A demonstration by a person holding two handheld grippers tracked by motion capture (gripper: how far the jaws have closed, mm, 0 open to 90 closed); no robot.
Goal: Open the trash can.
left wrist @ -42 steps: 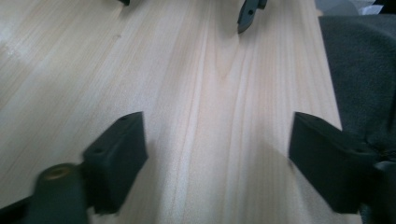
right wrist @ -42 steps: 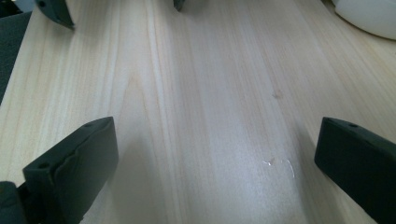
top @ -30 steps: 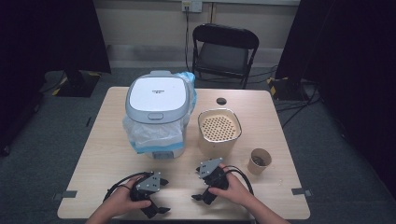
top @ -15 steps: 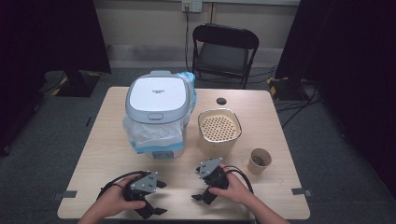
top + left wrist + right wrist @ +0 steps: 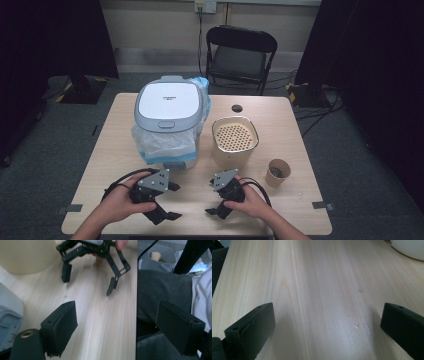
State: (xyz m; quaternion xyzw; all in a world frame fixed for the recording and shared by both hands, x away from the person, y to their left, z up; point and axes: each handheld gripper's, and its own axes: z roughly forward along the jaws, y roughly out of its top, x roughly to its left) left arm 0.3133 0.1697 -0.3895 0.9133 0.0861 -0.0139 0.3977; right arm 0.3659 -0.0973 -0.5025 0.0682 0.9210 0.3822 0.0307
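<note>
The room was dim, with dark curtains on both sides, grey carpet, and a black folding chair [image 5: 240, 50] behind a pale wooden worktop [image 5: 295, 130].

Towards the back left of the worktop stood a cooker [image 5: 170, 105] with its grey-and-white lid down, so its inside was hidden. A thin plastic bag [image 5: 160, 145] was draped around its body and bunched at the front. Just right of it, apart from it, stood a beige pot [image 5: 235, 142] with a round insert full of small holes sitting in its top. Nothing lay on the insert. A paper cup [image 5: 276, 172] stood upright near the pot's right front. There was something dark in it, too small to tell what. A small black round thing [image 5: 237, 108] lay behind the pot.

At the near edge, the left hand [image 5: 117, 202] held the left claw [image 5: 171, 201] in front of the cooker, released and with nothing between its jaws. The right hand [image 5: 250, 202] held the right claw [image 5: 211, 197] in front of the pot, also released and empty, over bare wood. The two claws were near each other but apart. In the left gripper view, the right claw [image 5: 90, 280] showed above the wood with its jaws spread.
</note>
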